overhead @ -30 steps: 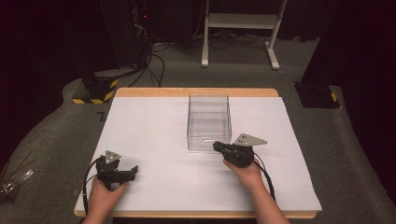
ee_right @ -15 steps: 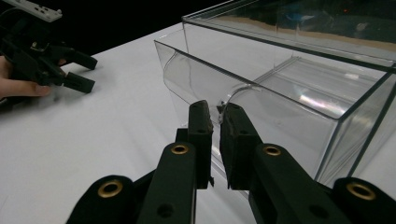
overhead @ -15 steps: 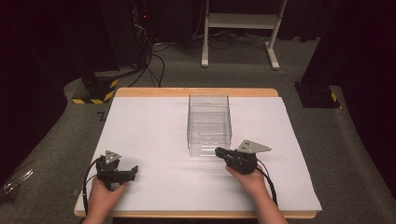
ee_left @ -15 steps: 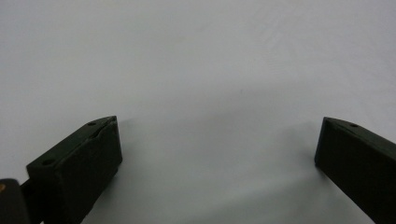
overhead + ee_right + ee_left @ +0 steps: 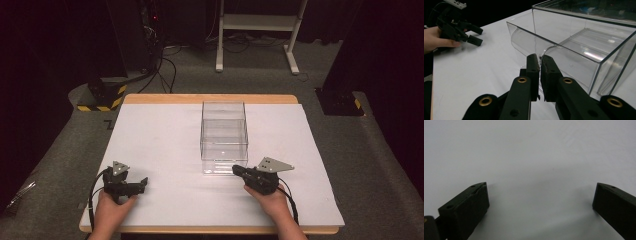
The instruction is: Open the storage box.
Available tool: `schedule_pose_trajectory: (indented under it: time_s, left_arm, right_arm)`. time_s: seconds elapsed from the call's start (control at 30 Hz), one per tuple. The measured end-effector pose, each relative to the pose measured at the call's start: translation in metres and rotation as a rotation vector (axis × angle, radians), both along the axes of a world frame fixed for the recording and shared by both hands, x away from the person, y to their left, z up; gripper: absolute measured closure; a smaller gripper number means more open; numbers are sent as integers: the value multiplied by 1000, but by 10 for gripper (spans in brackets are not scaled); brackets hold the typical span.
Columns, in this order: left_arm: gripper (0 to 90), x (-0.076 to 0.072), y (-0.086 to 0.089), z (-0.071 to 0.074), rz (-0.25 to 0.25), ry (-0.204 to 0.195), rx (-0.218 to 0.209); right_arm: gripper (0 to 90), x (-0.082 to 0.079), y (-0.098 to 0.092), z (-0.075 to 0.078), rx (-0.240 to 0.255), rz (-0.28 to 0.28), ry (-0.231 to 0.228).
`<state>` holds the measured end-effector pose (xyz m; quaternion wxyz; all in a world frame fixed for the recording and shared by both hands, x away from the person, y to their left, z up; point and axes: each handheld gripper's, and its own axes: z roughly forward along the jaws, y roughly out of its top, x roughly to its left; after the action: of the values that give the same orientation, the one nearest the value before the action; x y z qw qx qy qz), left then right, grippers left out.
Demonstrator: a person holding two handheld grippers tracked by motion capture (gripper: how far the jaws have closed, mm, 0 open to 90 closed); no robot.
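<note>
The right gripper (image 5: 539, 60) has just closed its jaws on the clear box's (image 5: 224, 135) near wall, pinching the thin plastic between them. The box runs lengthwise away from that grip, mid-table. Well left of the box, the left gripper (image 5: 142, 183) rests wide open, holding nothing.

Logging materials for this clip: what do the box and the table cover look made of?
Box: clear rigid plastic, probably acrylic, glossy; the table shows through its walls and the edges catch highlights. Cover: matte white sheet, paper or laminate, hard to tell; no glare, with a wooden edge beyond it.
</note>
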<state>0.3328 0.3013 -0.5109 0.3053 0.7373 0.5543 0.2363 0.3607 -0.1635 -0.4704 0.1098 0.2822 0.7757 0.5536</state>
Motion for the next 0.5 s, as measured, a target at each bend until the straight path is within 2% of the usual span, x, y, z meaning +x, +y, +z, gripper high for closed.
schedule_pose_trajectory:
  time_s: [0.5]
  left_arm:
    - [8,0,0,0,0,-1,0]
  right_arm:
    - [858,-23,-2,-1,12,32,9]
